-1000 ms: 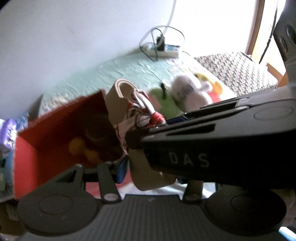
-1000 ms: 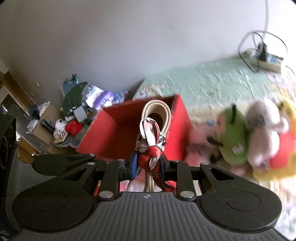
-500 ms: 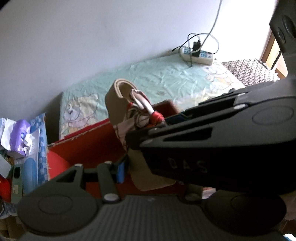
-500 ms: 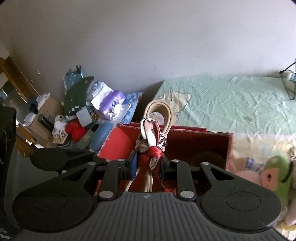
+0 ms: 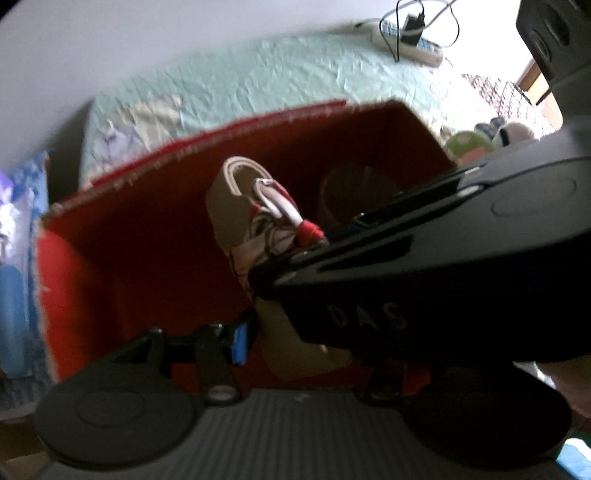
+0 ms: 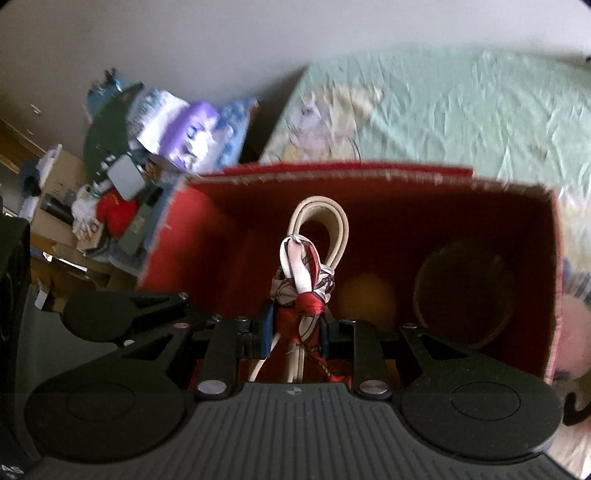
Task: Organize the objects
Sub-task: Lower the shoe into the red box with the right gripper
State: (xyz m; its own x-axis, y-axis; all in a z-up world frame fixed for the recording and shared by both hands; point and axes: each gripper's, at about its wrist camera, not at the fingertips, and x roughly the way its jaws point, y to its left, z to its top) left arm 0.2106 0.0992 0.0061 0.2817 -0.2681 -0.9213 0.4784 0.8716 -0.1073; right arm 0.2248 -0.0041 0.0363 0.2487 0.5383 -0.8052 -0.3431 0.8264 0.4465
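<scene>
A bed [image 6: 461, 110] covered with a wrinkled pale green sheet [image 5: 280, 77] printed with a faded cartoon figure carried the things. On it stood an open red box [image 6: 369, 177], and beside the box's right wall lay soft toys, a pink one [image 6: 572, 332] touching it and a green one [image 5: 467, 142] behind. A white power strip [image 5: 410, 35] with a plugged-in charger and looped cables lay at the far end, near the wall.
</scene>
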